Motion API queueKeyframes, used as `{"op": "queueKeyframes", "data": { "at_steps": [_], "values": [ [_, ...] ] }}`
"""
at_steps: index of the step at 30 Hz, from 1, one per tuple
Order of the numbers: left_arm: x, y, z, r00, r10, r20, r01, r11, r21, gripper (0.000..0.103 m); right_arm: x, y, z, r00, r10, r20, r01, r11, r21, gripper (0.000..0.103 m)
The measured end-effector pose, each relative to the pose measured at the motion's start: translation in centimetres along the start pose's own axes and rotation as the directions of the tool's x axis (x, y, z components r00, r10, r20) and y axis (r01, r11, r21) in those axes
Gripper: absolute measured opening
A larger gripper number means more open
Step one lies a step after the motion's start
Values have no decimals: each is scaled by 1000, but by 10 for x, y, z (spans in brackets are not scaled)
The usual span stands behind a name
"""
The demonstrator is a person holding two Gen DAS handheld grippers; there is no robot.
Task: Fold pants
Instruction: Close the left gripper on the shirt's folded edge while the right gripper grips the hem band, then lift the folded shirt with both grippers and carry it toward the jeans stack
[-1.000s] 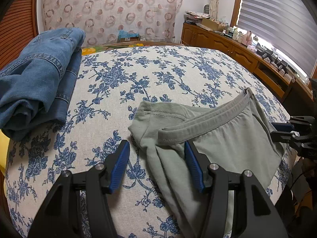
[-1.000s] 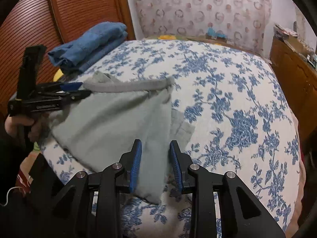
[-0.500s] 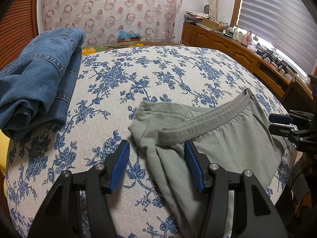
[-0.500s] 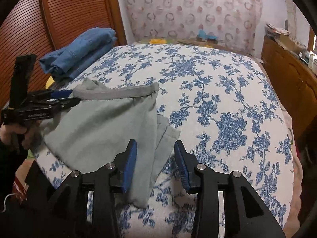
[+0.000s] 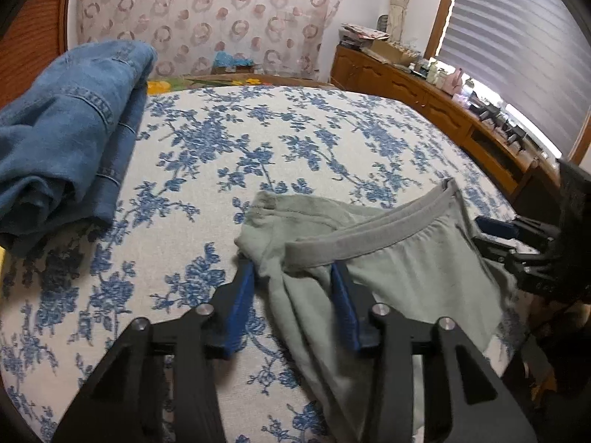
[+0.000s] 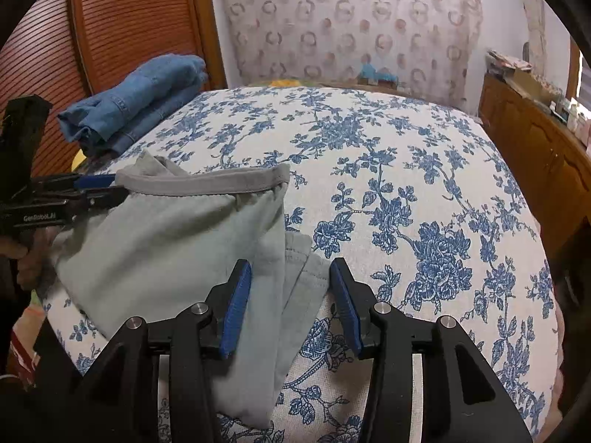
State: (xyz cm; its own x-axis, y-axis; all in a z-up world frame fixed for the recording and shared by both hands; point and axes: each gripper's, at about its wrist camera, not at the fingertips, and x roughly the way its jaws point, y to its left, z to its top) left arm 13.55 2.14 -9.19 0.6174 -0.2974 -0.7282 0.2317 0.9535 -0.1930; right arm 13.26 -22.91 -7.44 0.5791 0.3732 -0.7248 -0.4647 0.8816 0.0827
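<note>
There is one pair of grey-green pants on one bed with blue flowers. There is one folded pile of blue jeans. There are two grippers, the left gripper and the right gripper. There is one long wooden cabinet.
</note>
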Motion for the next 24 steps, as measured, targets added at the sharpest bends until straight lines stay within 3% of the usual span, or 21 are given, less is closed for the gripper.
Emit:
{"op": "queueKeyframes", "data": {
  "at_steps": [3, 5, 7, 9, 17, 24],
  "values": [
    [1, -1, 0, 1000, -14, -3, 14, 1000, 1, 34, 0, 0, 0, 1000, 3, -2, -3, 1000, 0, 43],
    [2, -3, 0, 1000, -18, -5, 18, 1000, 5, 27, 0, 0, -1, 1000, 19, 0, -19, 1000, 1, 36],
    [2, -4, 0, 1000, -31, -5, 31, 1000, 6, 22, -1, 1, -1, 998, 57, -3, -57, 998, -3, 17],
    [0, -7, 0, 1000, -22, 6, 22, 1000, 18, 16, -2, 3, 0, 997, 81, -12, -81, 997, -8, 10],
    [-34, -22, -2, 991, -23, 130, 19, 999, 27, 10, -22, 13, 2, 996, 69, 61, -68, 997, -24, 7],
    [-72, -37, 7, 971, -19, 236, 5, 998, 59, 10, -52, 21, 17, 987, 74, 142, -68, 997, -48, 6]
  ]
}}
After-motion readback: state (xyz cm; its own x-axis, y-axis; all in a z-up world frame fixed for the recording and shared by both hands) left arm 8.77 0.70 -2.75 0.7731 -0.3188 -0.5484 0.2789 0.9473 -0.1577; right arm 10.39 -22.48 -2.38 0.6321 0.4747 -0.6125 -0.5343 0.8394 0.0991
